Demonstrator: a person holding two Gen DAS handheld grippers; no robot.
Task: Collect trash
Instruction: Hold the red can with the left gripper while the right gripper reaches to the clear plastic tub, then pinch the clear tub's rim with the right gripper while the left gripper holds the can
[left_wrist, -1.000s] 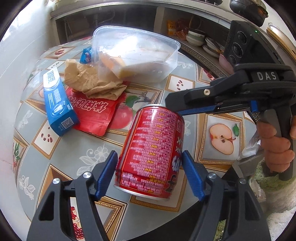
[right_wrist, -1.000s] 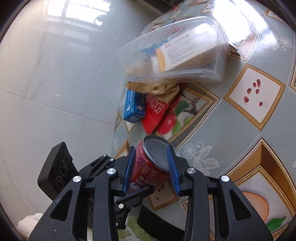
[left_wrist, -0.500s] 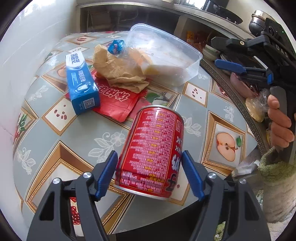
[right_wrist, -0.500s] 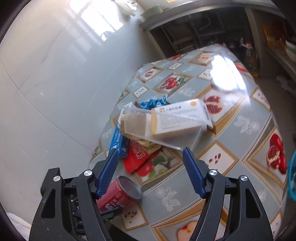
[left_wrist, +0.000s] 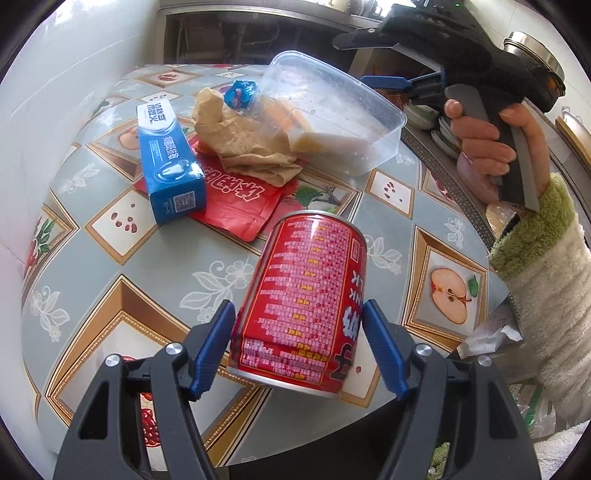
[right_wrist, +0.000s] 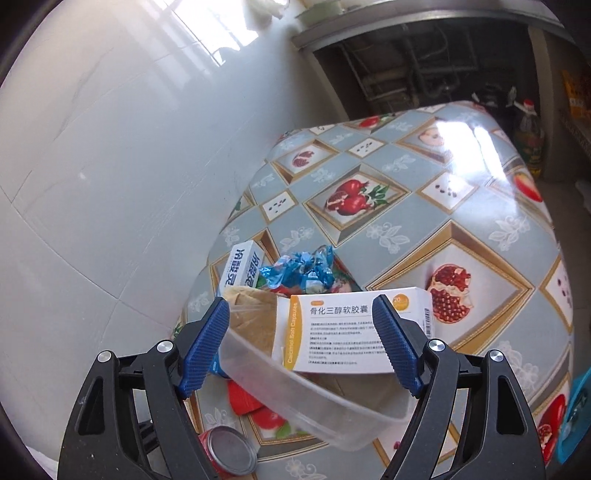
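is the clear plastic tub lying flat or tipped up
Tipped up. The clear plastic tub leans on the crumpled brown paper, its open mouth facing sideways, a medicine box inside.

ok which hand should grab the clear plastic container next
Right. The right gripper hangs over the clear container. Its jaws have just been opening, with nothing held between them. The left gripper is clamped on the red can, so it is probably not free.
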